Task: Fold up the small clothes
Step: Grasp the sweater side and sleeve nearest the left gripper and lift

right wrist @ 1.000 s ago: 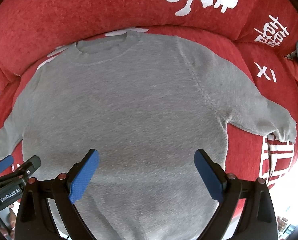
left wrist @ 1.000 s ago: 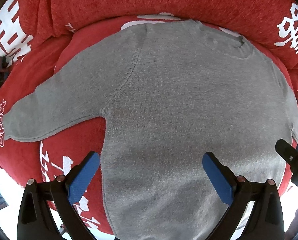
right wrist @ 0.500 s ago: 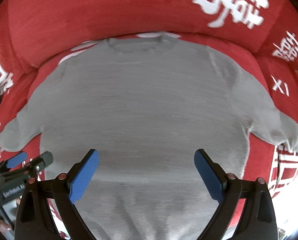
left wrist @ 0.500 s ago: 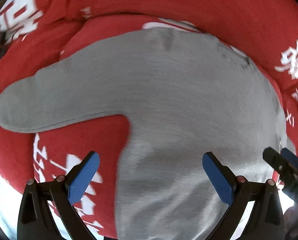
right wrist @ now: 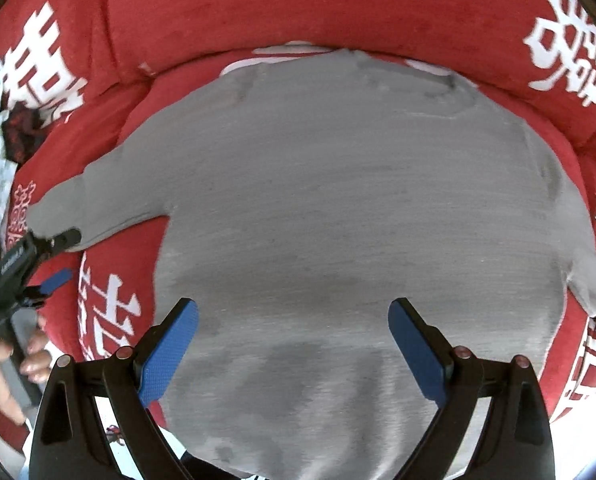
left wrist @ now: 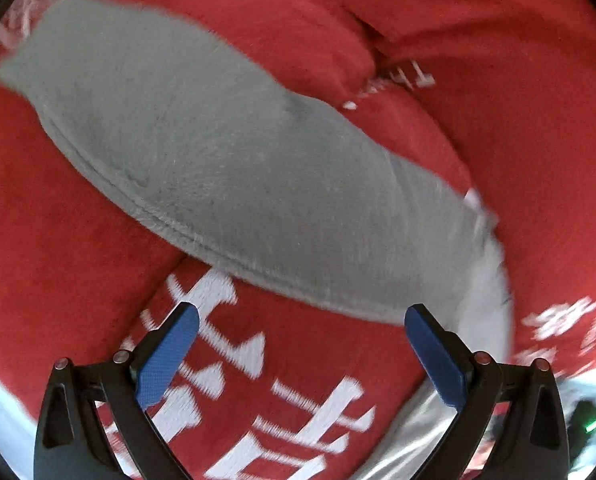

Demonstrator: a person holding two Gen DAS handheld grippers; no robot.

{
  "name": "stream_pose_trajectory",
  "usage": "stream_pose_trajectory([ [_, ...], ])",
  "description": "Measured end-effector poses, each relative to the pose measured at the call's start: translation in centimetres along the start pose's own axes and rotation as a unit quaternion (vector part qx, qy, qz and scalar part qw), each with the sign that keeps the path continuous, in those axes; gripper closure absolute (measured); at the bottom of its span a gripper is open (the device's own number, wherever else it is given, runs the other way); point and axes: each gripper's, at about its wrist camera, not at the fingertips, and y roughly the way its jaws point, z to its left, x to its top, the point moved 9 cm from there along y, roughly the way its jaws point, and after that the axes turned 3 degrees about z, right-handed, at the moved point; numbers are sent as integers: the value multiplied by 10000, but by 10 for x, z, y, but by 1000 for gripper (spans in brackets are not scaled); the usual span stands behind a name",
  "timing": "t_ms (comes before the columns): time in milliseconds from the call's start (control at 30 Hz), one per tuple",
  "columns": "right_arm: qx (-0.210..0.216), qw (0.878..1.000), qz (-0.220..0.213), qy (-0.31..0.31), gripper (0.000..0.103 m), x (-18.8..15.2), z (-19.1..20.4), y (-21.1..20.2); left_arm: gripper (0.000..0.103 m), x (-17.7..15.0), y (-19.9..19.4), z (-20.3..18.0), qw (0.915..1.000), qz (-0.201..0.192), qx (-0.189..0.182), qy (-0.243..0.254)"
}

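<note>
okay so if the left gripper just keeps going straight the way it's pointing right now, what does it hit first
Most likely the sweater's left sleeve. The left gripper is open, aimed over the red cushion at the sleeve's lower seam, near the cuff end. The frame is motion-blurred and depth is unclear, so it might touch cushion just before the sleeve.

Home: red cushioned sofa point(right wrist: 282, 4), printed characters.

Bright even daylight, heavy fisheye bending, black corners, motion blur in left-wrist view.
</note>
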Motion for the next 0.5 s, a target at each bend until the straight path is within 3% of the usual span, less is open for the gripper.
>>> stream_pose_trajectory([
  [67,17,10000,32,-39,6,-3,8,4,0,10,5,0,9987,1,-458,-211],
  [133,30,10000,72,-58,6,-5,14,7,0,20,10,-4,9976,-43,-617,-298],
  [200,43,9999,101,-66,6,-8,21,10,0,32,12,-5,9967,-141,-650,-468],
  [300,61,9999,123,-88,6,-12,30,12,0,52,-2,0,9955,-669,-405,-539],
  [400,160,9997,144,-132,6,-17,38,10,21,65,-18,14,9939,-969,16,-533],
  [467,266,9994,167,-147,6,-20,43,9,54,69,-16,23,9937,-926,104,-630],
  [500,302,9993,171,-141,6,-22,44,8,64,70,-13,25,9938,-890,118,-658],
])
